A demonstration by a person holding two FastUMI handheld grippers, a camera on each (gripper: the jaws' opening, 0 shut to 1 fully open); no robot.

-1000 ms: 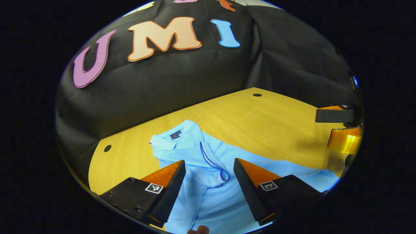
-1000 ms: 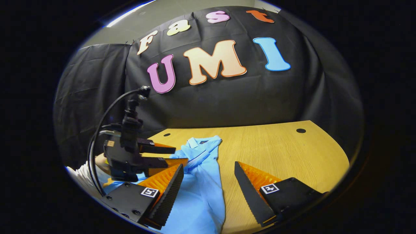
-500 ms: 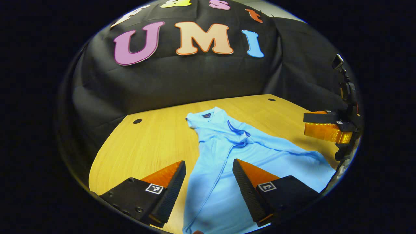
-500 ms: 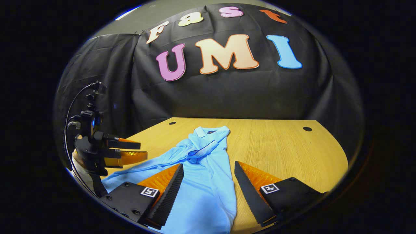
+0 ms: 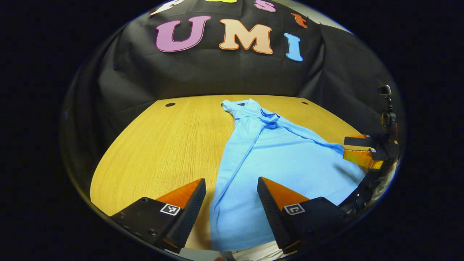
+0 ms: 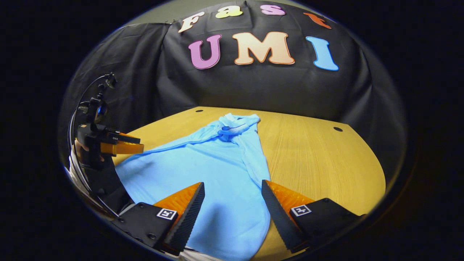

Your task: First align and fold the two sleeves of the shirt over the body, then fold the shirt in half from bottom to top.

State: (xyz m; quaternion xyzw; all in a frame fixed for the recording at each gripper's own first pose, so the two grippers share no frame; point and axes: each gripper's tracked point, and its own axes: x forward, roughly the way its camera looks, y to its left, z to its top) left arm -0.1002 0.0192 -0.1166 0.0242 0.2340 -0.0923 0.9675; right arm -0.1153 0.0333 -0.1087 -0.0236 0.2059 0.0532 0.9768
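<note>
Shirt [image 5: 275, 163] looks soft and limp; grip its hem corners at the bench's [image 5: 163, 145] near edge. Both grippers [image 5: 230, 203] [image 6: 232, 206] gape apart, empty.

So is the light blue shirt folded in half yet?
Not yet. The light blue shirt lies stretched long on the wooden table, sleeves gathered near its collar.

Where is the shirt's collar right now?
In the left gripper view the collar lies at the far end of the light blue polo shirt, near the table's back edge by the black cloth wall, away from both tools.
</note>
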